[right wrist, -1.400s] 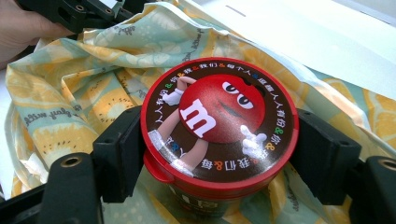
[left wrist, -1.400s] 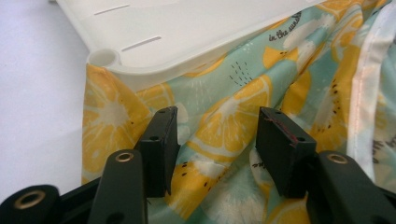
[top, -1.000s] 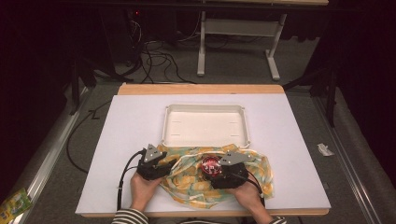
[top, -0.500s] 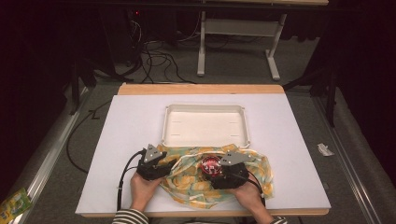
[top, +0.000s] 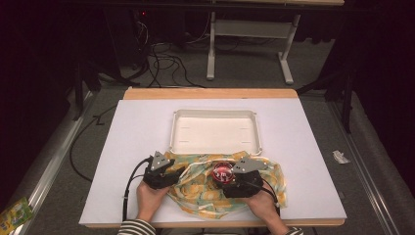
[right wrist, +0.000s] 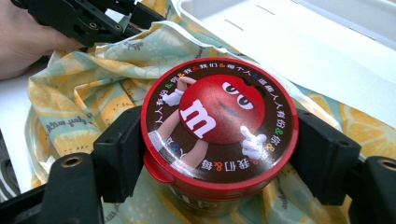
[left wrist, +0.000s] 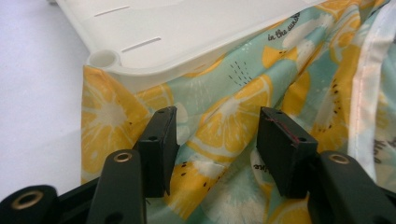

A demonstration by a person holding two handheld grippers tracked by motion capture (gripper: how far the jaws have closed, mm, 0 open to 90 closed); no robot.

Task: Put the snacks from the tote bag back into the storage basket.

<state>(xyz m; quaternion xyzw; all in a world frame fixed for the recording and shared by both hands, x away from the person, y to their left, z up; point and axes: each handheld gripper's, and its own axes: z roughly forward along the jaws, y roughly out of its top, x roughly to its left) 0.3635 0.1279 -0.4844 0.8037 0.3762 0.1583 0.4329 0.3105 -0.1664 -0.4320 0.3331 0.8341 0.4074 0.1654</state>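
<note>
Now right claw [right wrist: 219,154] grips candy tub [right wrist: 219,130].

left gripper [top: 177,172]: jaws apart, nothing clamped | right gripper [top: 221,175]: jaws clamped on tin [right wrist: 219,128] | both hands low, near table edge

Grey carpet floor [top: 73,161], cables [top: 161,56], dark surroundings.

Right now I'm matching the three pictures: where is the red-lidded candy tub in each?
High view: red-lidded candy tub low centre, at the right gripper.
Left gripper view: not in it.
Right gripper view: centre, clamped between the jaws.
Shared landmark: the white tray on the fruit-print cloth.
</note>
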